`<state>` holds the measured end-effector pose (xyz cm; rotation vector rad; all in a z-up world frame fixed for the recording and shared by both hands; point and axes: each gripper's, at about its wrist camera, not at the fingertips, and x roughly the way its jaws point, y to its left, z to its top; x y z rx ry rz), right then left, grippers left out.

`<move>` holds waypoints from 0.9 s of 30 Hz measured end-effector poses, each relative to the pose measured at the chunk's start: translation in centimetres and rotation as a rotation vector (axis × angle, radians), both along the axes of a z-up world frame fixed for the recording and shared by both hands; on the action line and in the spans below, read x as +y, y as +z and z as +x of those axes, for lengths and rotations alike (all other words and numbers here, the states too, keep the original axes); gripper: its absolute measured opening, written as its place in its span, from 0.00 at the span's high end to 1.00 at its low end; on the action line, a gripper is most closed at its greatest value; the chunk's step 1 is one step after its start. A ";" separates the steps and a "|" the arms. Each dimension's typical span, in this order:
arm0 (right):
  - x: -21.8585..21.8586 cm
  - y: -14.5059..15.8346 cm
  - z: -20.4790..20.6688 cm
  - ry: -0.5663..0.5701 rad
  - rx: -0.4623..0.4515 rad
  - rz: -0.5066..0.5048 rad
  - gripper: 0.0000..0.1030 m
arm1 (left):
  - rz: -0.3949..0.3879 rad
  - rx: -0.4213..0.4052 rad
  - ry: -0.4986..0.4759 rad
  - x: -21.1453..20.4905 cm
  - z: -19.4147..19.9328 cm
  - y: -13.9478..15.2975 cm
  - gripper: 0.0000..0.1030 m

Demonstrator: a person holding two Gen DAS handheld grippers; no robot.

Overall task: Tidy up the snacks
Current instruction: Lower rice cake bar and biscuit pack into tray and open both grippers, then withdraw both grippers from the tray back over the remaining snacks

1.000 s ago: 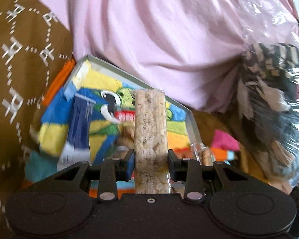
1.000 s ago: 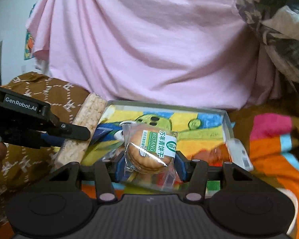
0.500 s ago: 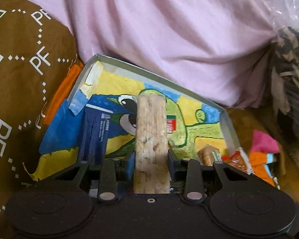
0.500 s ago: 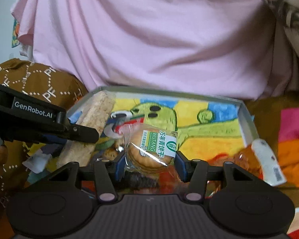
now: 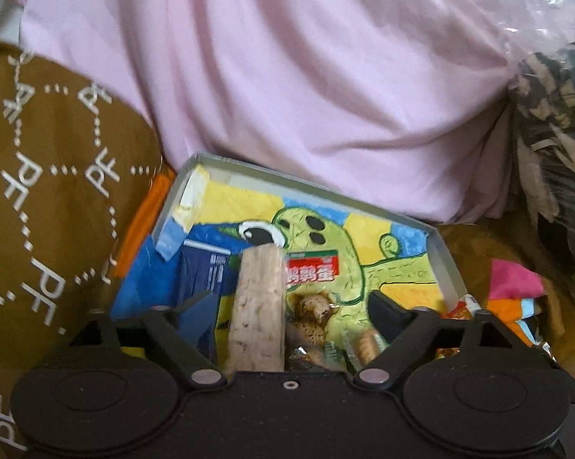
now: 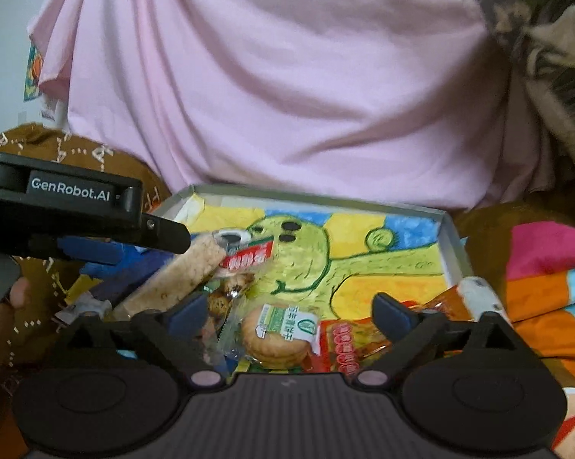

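A shallow grey box [image 5: 446, 256] with a bright cartoon drawing on its floor lies on the bedding; it also shows in the right wrist view [image 6: 454, 241]. My left gripper [image 5: 291, 308] is open, with a long puffed-rice bar [image 5: 257, 306] lying loose between its spread jaws in the box. My right gripper [image 6: 289, 311] is open above a wrapped round biscuit [image 6: 278, 334] with a green-and-white label, which lies in the box. The rice bar [image 6: 180, 275] and the left gripper [image 6: 96, 210] show at the left of the right wrist view.
The box also holds a dark blue packet [image 5: 205, 279], a red-labelled packet [image 5: 314, 271], a red packet [image 6: 348, 344] and wrapped brown snacks [image 5: 310, 317]. Pink cloth [image 5: 306, 95] rises behind the box. A brown patterned cushion [image 5: 46, 210] lies left, a colourful blanket [image 6: 548, 287] right.
Both grippers opened and let go: the rice bar and the biscuit now lie in the box. Both grippers came lower and nearer to the box.
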<state>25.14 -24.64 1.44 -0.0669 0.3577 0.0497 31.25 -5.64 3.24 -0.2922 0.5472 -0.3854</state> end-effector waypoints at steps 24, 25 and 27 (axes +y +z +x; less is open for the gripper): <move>0.5 2.5 -16.1 -0.037 -0.225 -0.006 0.00 | 0.180 -0.256 0.073 3.0 -16.8 1.8 0.01; 0.7 2.4 -16.7 -0.034 -0.226 -0.009 0.00 | 0.179 -0.252 0.076 3.3 -17.4 1.6 0.01; 0.9 2.4 -17.7 -0.027 -0.223 -0.013 0.00 | 0.180 -0.244 0.082 3.9 -18.7 1.2 0.01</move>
